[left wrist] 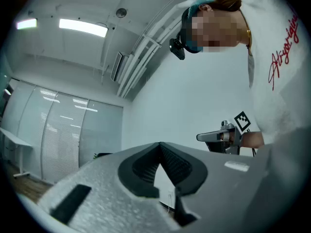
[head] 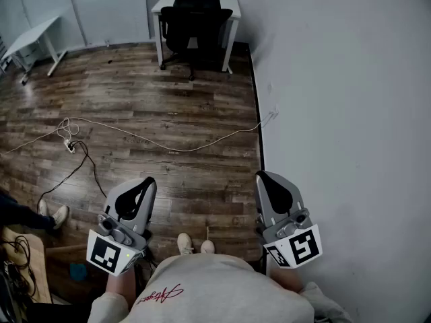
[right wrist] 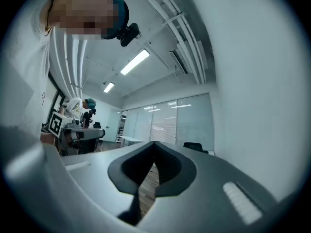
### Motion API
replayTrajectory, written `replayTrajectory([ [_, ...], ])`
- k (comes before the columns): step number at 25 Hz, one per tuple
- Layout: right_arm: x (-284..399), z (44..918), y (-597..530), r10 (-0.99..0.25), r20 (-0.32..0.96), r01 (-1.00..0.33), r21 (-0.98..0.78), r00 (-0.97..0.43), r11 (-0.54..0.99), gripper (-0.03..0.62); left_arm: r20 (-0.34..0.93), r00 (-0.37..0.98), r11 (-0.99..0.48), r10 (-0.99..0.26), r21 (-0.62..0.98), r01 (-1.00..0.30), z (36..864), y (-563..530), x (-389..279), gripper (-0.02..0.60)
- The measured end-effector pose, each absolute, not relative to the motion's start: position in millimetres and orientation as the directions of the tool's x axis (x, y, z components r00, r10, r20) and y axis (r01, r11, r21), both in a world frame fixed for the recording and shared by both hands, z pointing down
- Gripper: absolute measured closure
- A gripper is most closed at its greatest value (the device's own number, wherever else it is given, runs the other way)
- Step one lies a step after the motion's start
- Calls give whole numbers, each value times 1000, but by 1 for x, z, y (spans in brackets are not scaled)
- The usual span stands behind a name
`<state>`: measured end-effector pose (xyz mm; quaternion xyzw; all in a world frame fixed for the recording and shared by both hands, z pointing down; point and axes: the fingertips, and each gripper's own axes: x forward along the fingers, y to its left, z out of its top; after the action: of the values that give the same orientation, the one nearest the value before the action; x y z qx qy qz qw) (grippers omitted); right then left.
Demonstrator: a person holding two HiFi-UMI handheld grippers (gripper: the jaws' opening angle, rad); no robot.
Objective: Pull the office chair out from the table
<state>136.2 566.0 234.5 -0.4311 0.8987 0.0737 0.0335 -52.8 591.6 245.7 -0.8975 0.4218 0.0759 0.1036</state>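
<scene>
A black office chair [head: 195, 29] stands pushed in under a small white table [head: 163, 5] at the far end of the room, by the right wall. In the right gripper view the chair [right wrist: 194, 146] shows small and far off. My left gripper [head: 146, 182] and my right gripper [head: 264, 177] are held close to my body, far from the chair, both shut with nothing between the jaws. In the left gripper view the left gripper [left wrist: 159, 146] points slightly upward at the wall and ceiling; the right gripper [right wrist: 154, 143] looks down the room.
A white cable [head: 168, 143] and a black cable [head: 74, 170] with a power strip [head: 69, 145] lie across the wooden floor between me and the chair. Another white table [head: 30, 42] stands at the far left. The white wall [head: 337, 113] runs along my right. A person's shoes [head: 57, 215] show at left.
</scene>
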Motion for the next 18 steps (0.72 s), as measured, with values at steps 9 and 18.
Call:
replayTrajectory([
  [9, 128, 237, 563, -768, -113, -776, 104, -630, 621, 592, -246, 621, -613, -744, -117, -781, 242, 590, -61, 588],
  [18, 121, 240, 562, -773, -100, -779, 109, -626, 617, 592, -265, 603, -604, -752, -89, -792, 238, 587, -69, 588],
])
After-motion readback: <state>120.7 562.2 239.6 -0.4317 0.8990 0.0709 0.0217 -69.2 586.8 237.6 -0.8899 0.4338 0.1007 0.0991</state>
